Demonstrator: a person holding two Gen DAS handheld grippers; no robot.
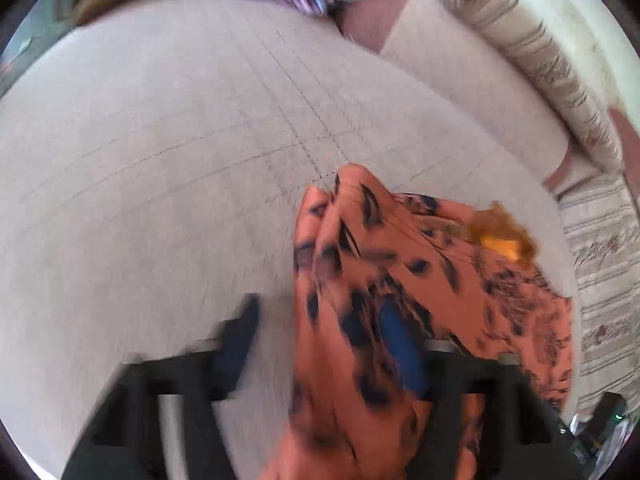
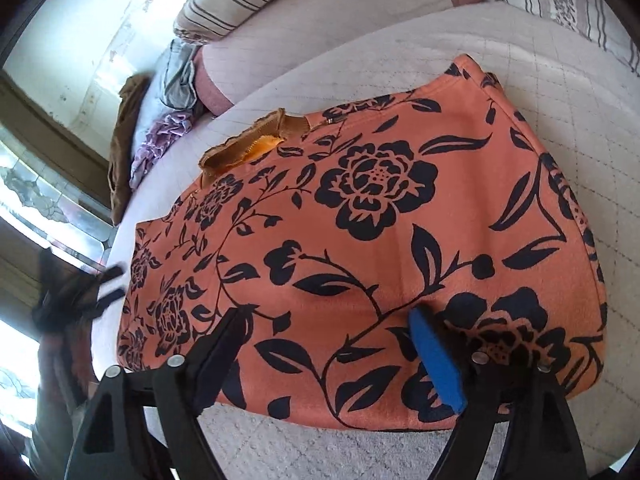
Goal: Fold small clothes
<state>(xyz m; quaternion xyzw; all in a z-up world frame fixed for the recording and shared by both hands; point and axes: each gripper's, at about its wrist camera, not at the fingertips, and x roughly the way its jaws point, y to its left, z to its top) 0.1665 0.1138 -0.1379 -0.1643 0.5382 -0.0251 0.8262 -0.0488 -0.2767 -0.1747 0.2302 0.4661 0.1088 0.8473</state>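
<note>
1. In the right wrist view the left tongs (image 2: 110, 284) sit far left, beside the left edge of the orange garment (image 2: 360, 220); they are small and blurred there, two dark fingers pointing toward the cloth.
2. In their own view the left tongs (image 1: 324, 344) tilt steeply down over the bed (image 1: 160, 160); a bunched fold of the garment (image 1: 380, 280) rises between the fingers, draped against the blue pad (image 1: 400, 344) on the right finger; the left finger (image 1: 240, 332) stands clear of the cloth, so the tongs are apart, not clamped.
3. The garment, orange with black flowers, lies spread on the pale quilted bed (image 2: 560, 100); its brown-trimmed neckline (image 2: 248, 144) faces the far side.
4. The right tongs (image 2: 332, 320) angle down over the near hem, fingers wide apart, nothing pinched; the black finger (image 2: 228, 332) and the blue pad (image 2: 432, 352) hover above the print.
5. Striped pillows (image 2: 224, 4) and a heap of other clothes (image 2: 160, 136) lie beyond.
</note>
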